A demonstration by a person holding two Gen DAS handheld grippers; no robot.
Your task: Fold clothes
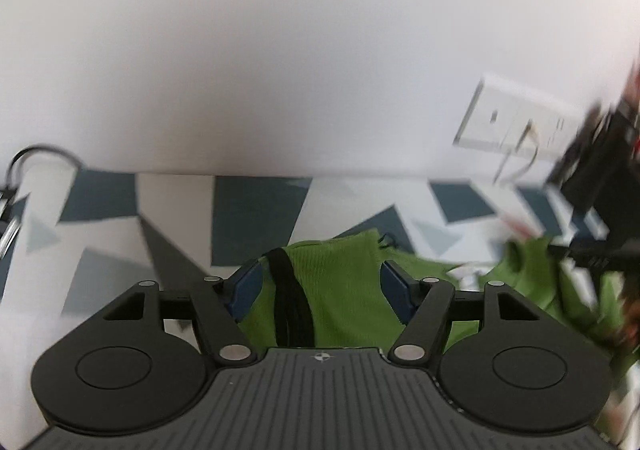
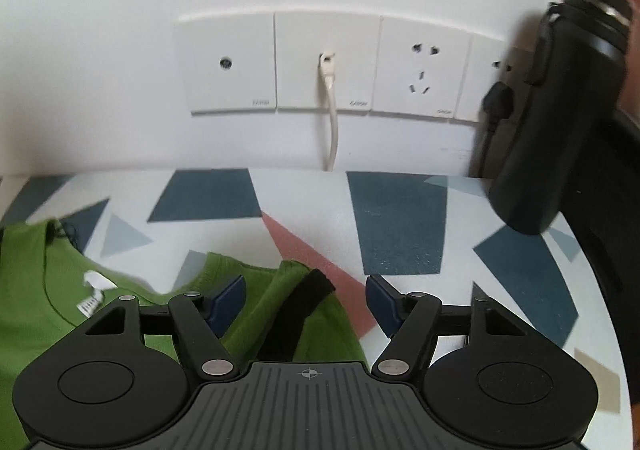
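A green knit top [image 2: 36,290] with black straps lies on a table with a geometric blue, white and pink cloth [image 2: 400,217]. Its neckline and white label [image 2: 94,290] show in the right wrist view. My left gripper [image 1: 320,286] is open, its blue pads on either side of a green shoulder piece [image 1: 340,290] with a black strap [image 1: 290,310]. My right gripper [image 2: 306,302] is open over the other shoulder piece [image 2: 276,310] and its black strap [image 2: 300,310]. The other gripper shows blurred at the right of the left wrist view [image 1: 600,169].
A white wall with a row of outlet plates [image 2: 320,61] and a white cable [image 2: 332,113] stands behind the table. A black bottle [image 2: 560,109] stands at the back right. A white post with a ring [image 1: 40,185] is at the far left of the left wrist view.
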